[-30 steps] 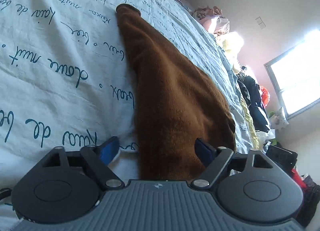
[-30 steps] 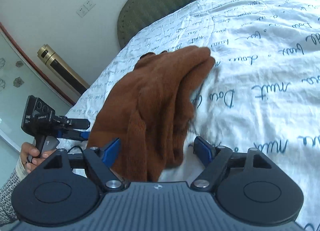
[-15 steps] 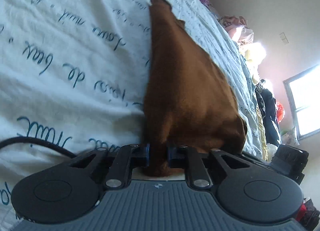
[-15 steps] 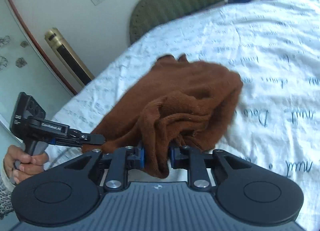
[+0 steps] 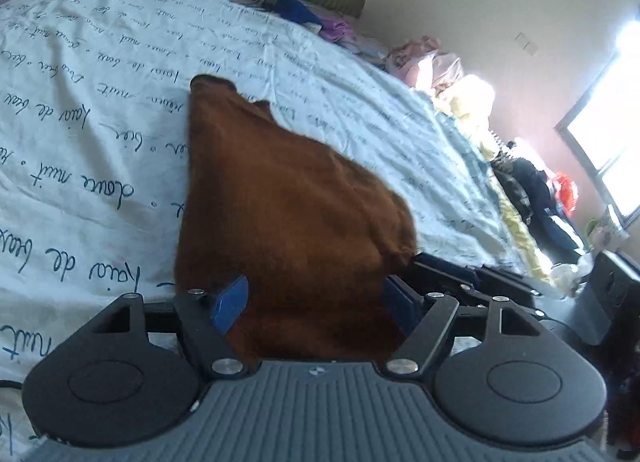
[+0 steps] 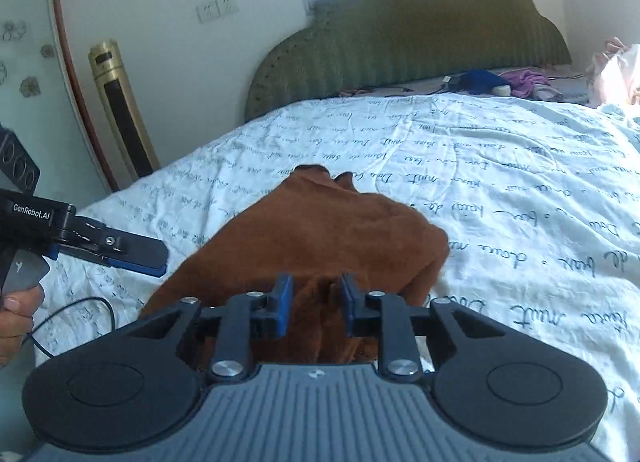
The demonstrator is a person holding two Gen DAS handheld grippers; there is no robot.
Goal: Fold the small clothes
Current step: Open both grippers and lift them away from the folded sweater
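Note:
A brown knitted garment [image 5: 288, 202] lies bunched on the white bedspread [image 5: 80, 134] printed with script. My left gripper [image 5: 316, 294] stands over its near edge with its jaws opening; cloth lies between the blue pads [image 5: 230, 304], which do not press on it. My right gripper [image 6: 314, 290] is closing, its pads [image 6: 282, 300] squeezing a bunched fold of the garment [image 6: 320, 230]. In the right wrist view the left gripper [image 6: 120, 250] sits at the left, held by a hand [image 6: 12, 314], its tip just beside the cloth. The right gripper's fingers [image 5: 440, 274] show at the garment's right corner.
A green padded headboard [image 6: 400, 42] closes the far end of the bed. Blue and purple clothes [image 6: 500, 82] lie by it, with more piles [image 5: 532, 198] along the bed's right side. A gold standing appliance [image 6: 120, 110] is at the left wall. A black cable [image 6: 80, 310] crosses the spread.
The left gripper pinched the garment's near edge half a second ago and has since opened. The right gripper went from open to shut on a fold. Both hands rose; the headboard came into view.

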